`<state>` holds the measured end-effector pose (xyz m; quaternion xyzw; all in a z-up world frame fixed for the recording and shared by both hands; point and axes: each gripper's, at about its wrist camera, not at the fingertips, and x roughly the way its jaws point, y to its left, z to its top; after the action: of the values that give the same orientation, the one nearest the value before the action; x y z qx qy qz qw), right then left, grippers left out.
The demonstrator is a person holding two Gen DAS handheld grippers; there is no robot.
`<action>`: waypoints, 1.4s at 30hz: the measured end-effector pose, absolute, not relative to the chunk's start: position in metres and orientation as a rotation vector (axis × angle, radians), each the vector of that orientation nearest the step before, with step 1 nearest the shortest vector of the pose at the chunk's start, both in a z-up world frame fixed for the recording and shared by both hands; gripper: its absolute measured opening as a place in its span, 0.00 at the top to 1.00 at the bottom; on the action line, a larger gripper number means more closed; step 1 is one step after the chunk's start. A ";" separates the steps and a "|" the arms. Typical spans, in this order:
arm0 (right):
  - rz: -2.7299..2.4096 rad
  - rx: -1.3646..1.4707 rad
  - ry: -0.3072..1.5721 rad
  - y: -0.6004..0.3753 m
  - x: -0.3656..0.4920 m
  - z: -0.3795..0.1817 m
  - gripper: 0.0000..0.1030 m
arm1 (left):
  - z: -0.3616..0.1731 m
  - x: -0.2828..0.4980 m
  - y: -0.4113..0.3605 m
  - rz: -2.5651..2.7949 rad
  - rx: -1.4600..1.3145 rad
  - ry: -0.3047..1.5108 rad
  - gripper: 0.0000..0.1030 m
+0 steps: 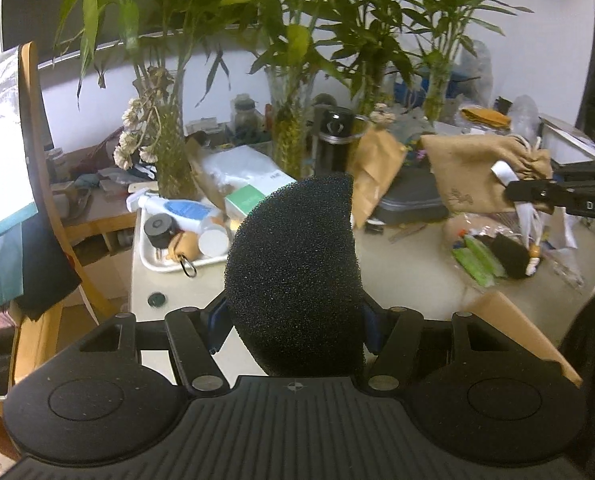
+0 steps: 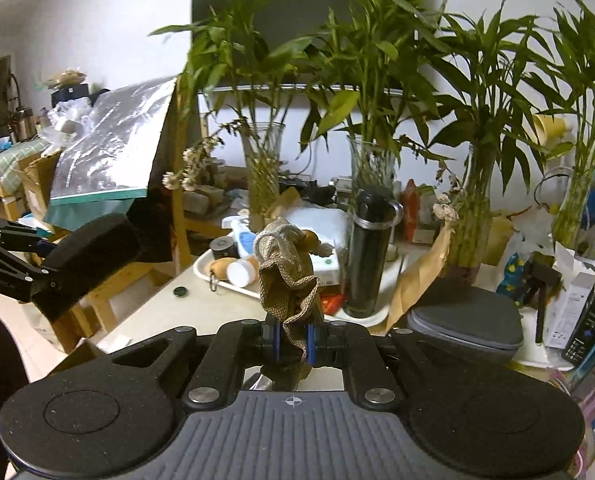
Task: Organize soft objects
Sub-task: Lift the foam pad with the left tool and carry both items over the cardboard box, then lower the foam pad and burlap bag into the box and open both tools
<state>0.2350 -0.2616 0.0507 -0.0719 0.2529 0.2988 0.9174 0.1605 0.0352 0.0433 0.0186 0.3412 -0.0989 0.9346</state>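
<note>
Black foam sponge (image 1: 293, 276) sits clamped between the half-spread jaws of the left gripper (image 1: 293, 320), clear of the table (image 1: 397, 280). Tan pouch (image 2: 287, 280) is pinched by its gathered neck in the nearly closed right gripper (image 2: 293, 340), also aloft. Judgement: both soft items are picked up; neither is placed, and no destination is evident. Left view alone shows the pouch's full body and a smaller sponge (image 1: 511, 256) lying among clutter. Right view alone shows a grey case (image 2: 465, 320) beside the flask (image 2: 367, 256).
</note>
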 end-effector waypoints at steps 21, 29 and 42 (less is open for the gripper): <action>0.649 -0.166 0.489 -0.275 0.162 0.058 0.86 | 0.012 0.103 -0.004 -0.195 -0.010 0.823 0.40; 0.650 -0.162 0.495 -0.281 0.148 0.058 0.86 | 0.007 0.092 0.005 -0.270 -0.136 0.771 0.22; 0.662 -0.110 0.517 -0.287 0.136 0.054 0.86 | 0.013 0.071 0.009 -0.257 -0.074 0.706 0.22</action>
<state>0.1364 -0.2868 0.0544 -0.0536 0.2508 0.3210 0.9117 0.0712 0.0093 0.0127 -0.0361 0.3448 -0.1254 0.9296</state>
